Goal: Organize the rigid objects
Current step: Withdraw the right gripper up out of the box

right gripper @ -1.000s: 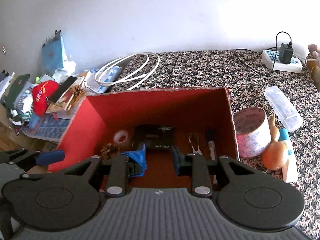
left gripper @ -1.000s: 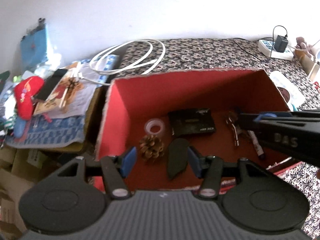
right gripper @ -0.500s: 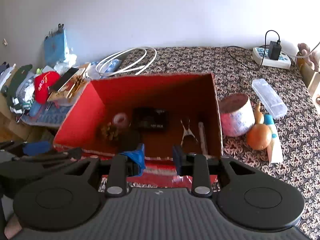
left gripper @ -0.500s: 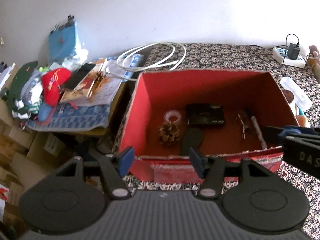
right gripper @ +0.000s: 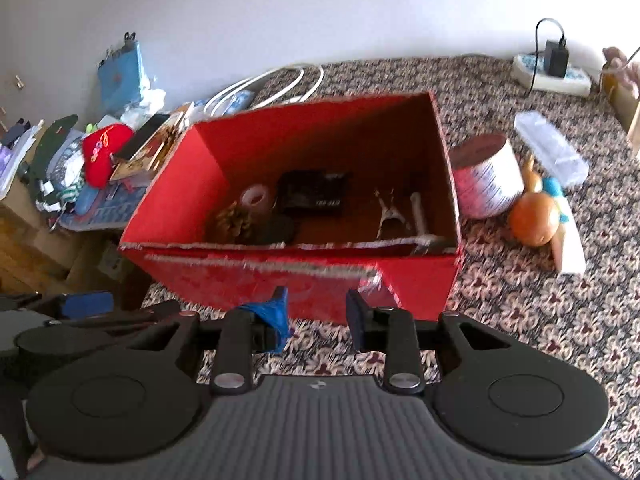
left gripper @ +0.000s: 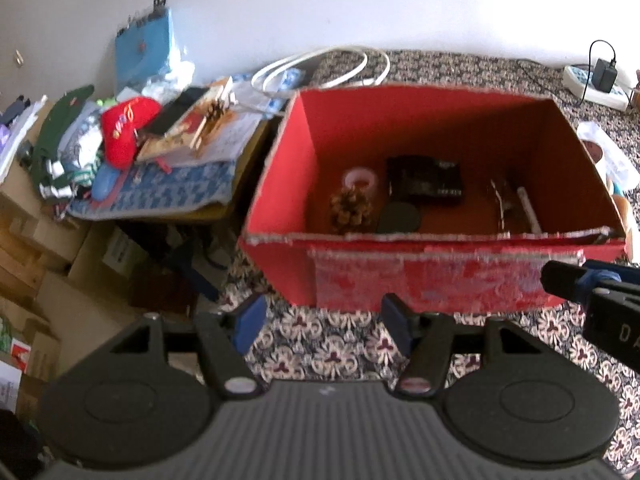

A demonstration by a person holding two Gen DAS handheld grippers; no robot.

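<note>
Both grippers hang empty in front of the red box (right gripper: 288, 280): left gripper (left gripper: 320, 320) jaws wide, right gripper (right gripper: 316, 316) jaws narrower, both just opening. Pine cone (right gripper: 232, 220) and calculator (right gripper: 314, 194) sit inside. Next I'd fetch the onion (right gripper: 534, 218) at two o'clock.
</note>
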